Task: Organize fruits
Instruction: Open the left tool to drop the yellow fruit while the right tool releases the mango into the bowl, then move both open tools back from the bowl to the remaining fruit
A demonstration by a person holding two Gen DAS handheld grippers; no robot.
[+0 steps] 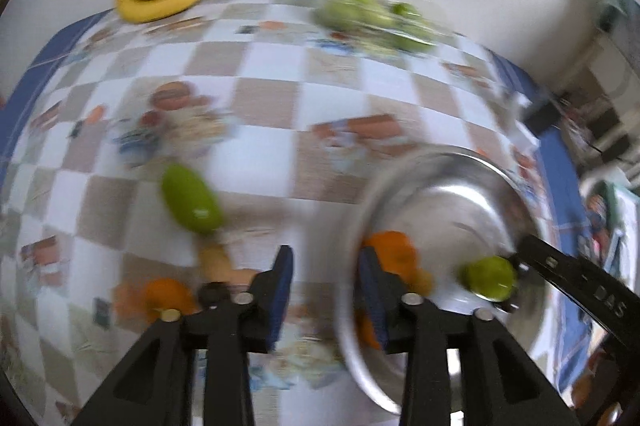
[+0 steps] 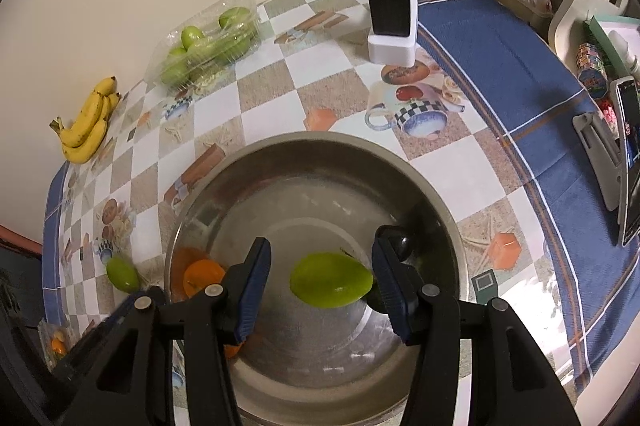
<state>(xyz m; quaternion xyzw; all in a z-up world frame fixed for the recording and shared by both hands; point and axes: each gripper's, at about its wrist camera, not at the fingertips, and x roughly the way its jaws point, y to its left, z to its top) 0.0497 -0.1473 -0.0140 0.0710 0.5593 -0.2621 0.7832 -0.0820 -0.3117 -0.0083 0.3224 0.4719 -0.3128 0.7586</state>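
Note:
A steel bowl (image 2: 440, 209) stands on the checked tablecloth. My right gripper (image 2: 322, 258) hangs over it, pointing steeply down, jaws open. A green fruit (image 2: 330, 280) sits between the jaws, near the right pad, with a gap to the left pad. An orange fruit (image 2: 200, 276) lies at the bowl's left wall. In the blurred left wrist view my left gripper (image 1: 326, 264) is open and empty over the bowl's (image 1: 460, 161) left rim, beside the orange fruit (image 1: 396, 250). Another green fruit (image 1: 192, 197) and an orange one (image 1: 166, 292) lie on the cloth left of the bowl.
Bananas (image 2: 90, 129) and a clear plastic tray of green fruits (image 2: 204, 41) sit along the back wall. A black box on a white base (image 2: 392, 21) with cables stands behind the bowl. A phone on a stand (image 2: 628, 165) is at the right edge.

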